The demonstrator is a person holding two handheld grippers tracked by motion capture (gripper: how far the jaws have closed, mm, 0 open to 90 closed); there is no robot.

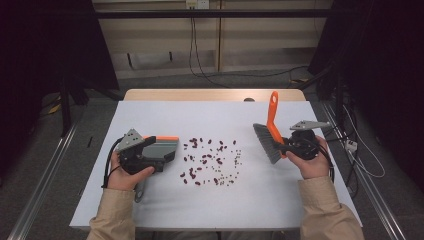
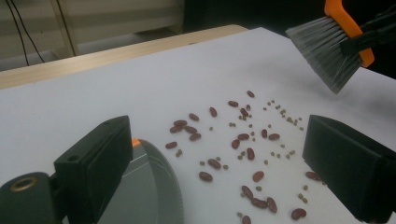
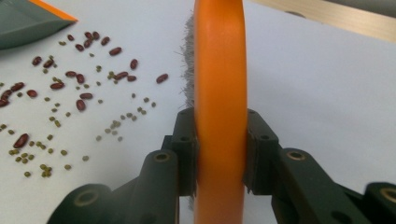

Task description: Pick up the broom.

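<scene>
Dark curtains hem a white worktop (image 1: pixel 150 210) where red beans (image 1: pixel 200 162) and tiny green ones (image 1: pixel 232 167) lie strewn about the middle. At the person's left, the left gripper (image 1: pixel 167 156) hangs over a grey dustpan (image 1: pixel 165 145) with an orange edge, its jaws spread wide and pressing on nothing; the pan rests flat just left of the spill, mouth toward it. At the right, the right gripper (image 1: pixel 281 147) is clamped tight on the orange handle of a brush (image 1: pixel 270 135), whose grey bristles tilt down toward the beans but hang clear of the sheet, just right of the scatter. I judge that sweeping hasn't started: the left must first take hold of the pan and steady it, then the brush can drop and push the beans leftward into it.
</scene>
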